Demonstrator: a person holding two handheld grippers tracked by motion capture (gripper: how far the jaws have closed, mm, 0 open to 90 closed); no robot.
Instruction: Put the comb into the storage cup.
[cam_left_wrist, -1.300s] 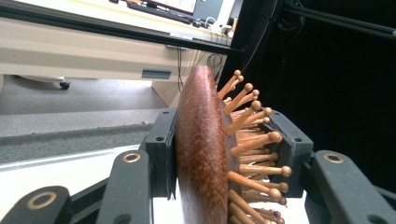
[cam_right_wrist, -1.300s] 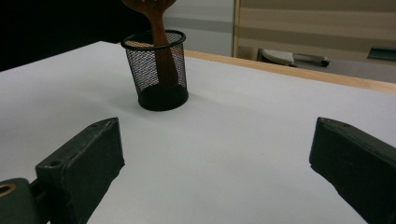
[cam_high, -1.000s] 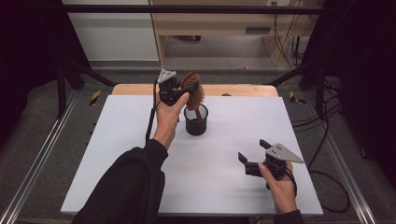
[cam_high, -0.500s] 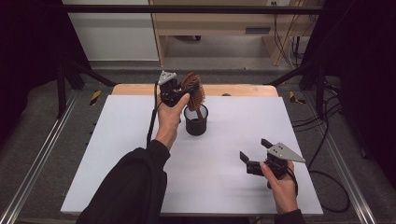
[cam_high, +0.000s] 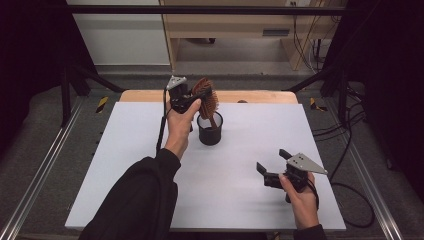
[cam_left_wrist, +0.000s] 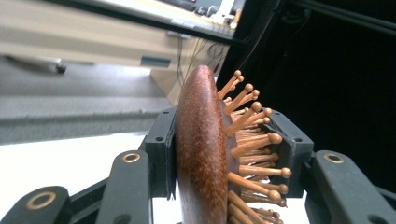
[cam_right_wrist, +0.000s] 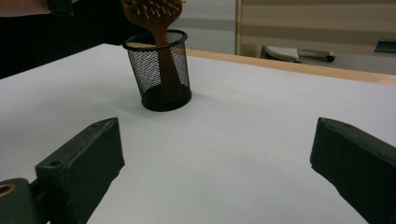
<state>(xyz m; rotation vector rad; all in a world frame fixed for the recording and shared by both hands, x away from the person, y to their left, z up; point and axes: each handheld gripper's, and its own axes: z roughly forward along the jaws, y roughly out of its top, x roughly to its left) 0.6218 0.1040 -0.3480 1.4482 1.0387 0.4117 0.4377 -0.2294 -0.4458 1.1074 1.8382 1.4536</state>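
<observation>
High view, left gripper (cam_high: 200, 95) jaws clamping hairbrush (cam_high: 207, 99) above mesh cup (cam_high: 210, 131), right gripper (cam_high: 272, 165) jaws wide.

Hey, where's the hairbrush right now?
The hairbrush stands handle-down in the mesh cup near the table's far edge in the high view, its head clamped by the left hand-held gripper.

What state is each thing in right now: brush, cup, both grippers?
Brush: upright, handle down inside the cup, head clamped from both sides.
Cup: upright on the table, holding the handle alone.
Left gripper: shut on the brush head.
Right gripper: jaws open, empty, low over the table.
</observation>
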